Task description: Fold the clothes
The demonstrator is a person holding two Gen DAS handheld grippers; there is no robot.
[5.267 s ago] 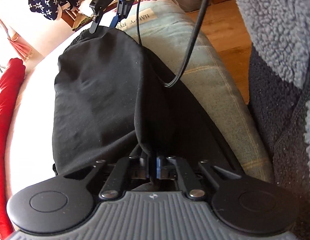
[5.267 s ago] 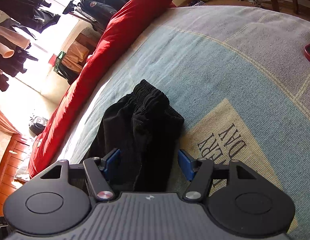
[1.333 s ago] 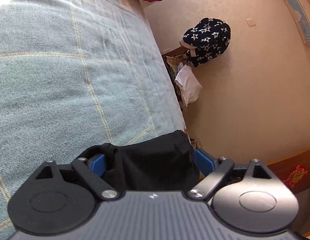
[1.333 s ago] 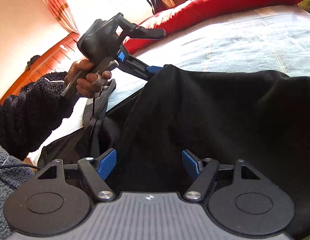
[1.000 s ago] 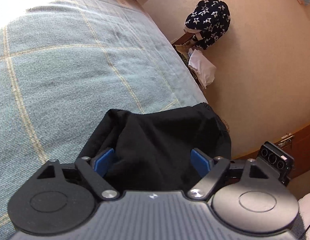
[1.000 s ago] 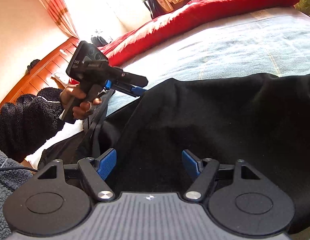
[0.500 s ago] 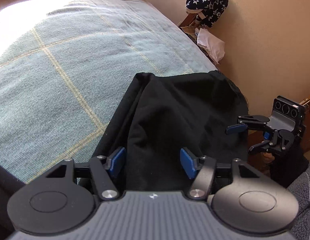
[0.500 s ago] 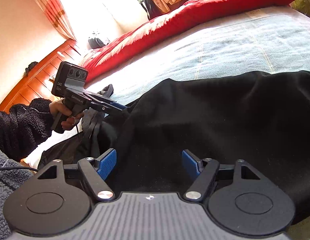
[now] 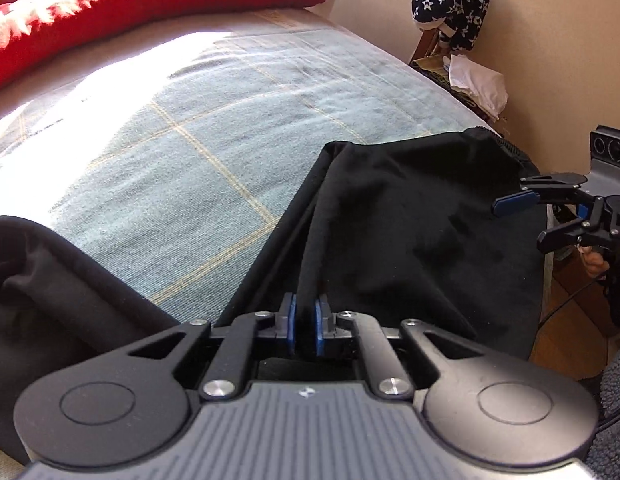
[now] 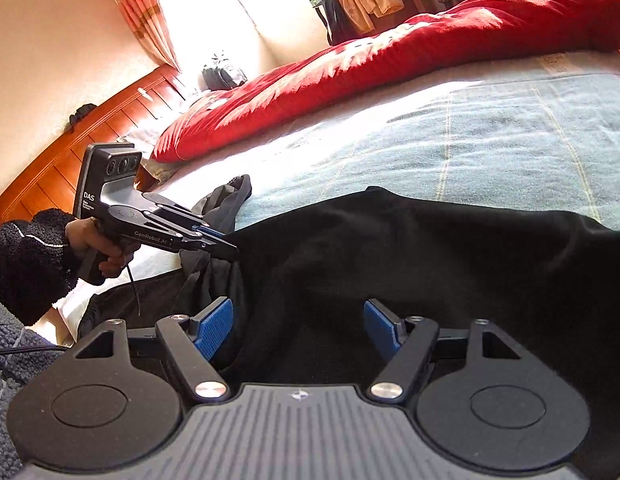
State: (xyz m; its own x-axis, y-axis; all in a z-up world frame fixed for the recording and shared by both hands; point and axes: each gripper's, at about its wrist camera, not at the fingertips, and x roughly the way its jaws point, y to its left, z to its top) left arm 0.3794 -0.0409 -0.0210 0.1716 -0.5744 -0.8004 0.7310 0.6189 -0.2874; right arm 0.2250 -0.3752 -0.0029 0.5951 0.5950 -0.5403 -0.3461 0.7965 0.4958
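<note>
A black garment (image 9: 410,220) lies spread over the near part of the bed, its far corner at the bed's edge. My left gripper (image 9: 305,330) has its jaws closing hard on a raised fold of this cloth, and the blue pads press it. The right wrist view shows that left gripper (image 10: 225,246) from the side, held in a hand and pinching the garment (image 10: 430,260) at its left edge. My right gripper (image 10: 297,328) stands open with black cloth lying between its blue fingers, which do not press it. It shows at the far right as the right gripper (image 9: 526,222), jaws apart over the garment's right edge.
The bed carries a pale blue checked blanket (image 9: 169,140) and a red duvet (image 10: 390,72) along its far side. More dark cloth (image 9: 49,280) bunches at the lower left. A star-patterned garment (image 9: 450,0) hangs by the wall. The wooden headboard (image 10: 69,148) stands left.
The left gripper drew back along the garment, tilted up, and its jaws went from wide apart to shut on a fold. The right gripper stayed open over the cloth and shifted slightly.
</note>
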